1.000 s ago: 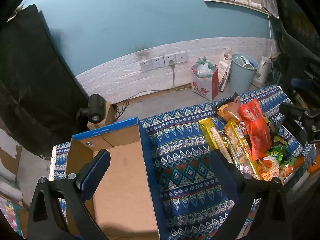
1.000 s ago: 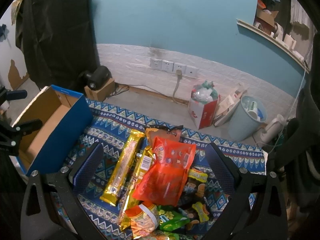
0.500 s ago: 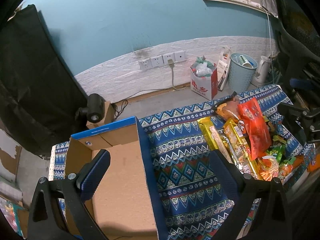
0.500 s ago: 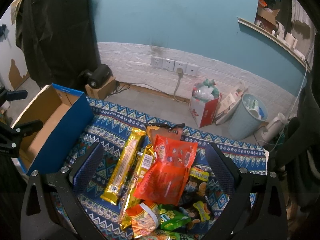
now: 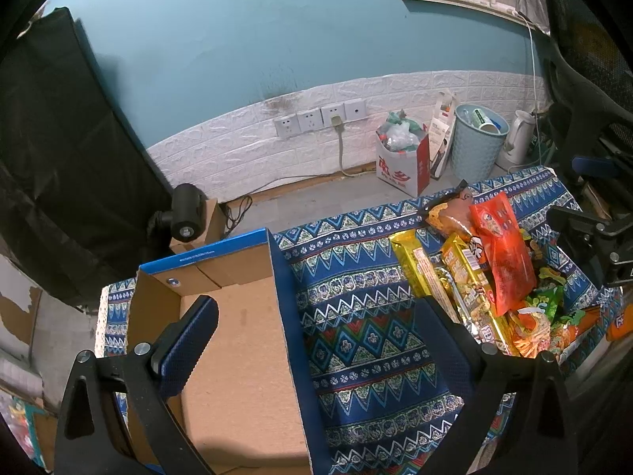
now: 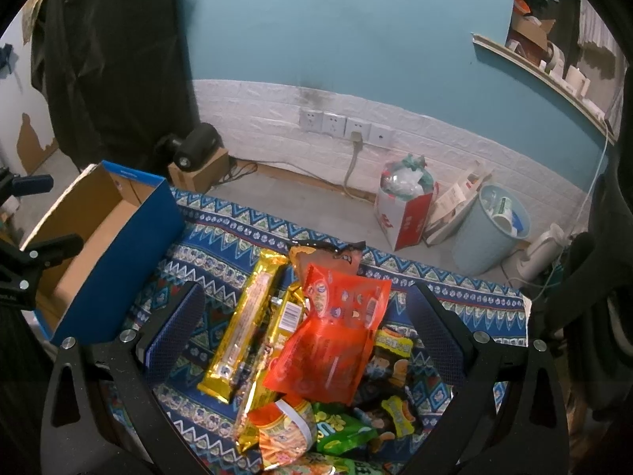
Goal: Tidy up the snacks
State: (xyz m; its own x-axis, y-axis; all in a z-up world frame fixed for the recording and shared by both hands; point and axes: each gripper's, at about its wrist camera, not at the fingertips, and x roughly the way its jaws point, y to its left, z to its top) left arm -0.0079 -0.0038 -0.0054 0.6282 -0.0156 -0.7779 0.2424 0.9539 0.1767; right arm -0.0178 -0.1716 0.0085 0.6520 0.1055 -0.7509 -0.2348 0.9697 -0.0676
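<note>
Right gripper hovers above the heap of snack packets, jaws wide apart, nothing between them; the spread suits the broad orange-red plastic pouch lying on top of the heap, probably the first pick. Left gripper is likewise spread and holding nothing, parked over the right wall of the blue-sided open cardboard box, likely ready to steady it or receive.

Box is bare inside, so sorting looks not yet begun. It sits at the left end of the blue zigzag-patterned cloth, well apart from the heap at the right end.

Under and beside the pouch: a long gold foil biscuit sleeve, a second gold foil pack with a barcode, a brown packet behind, a small orange-striped packet and a green packet in front. Packets overlap, so pulling the pouch may drag the neighbours.

Beyond the cloth on the floor: a red-and-white paper bag of rubbish, a pale blue plastic bin, a black camera-like device on a small cardboard box, white wall sockets. None block the path between heap and box.
</note>
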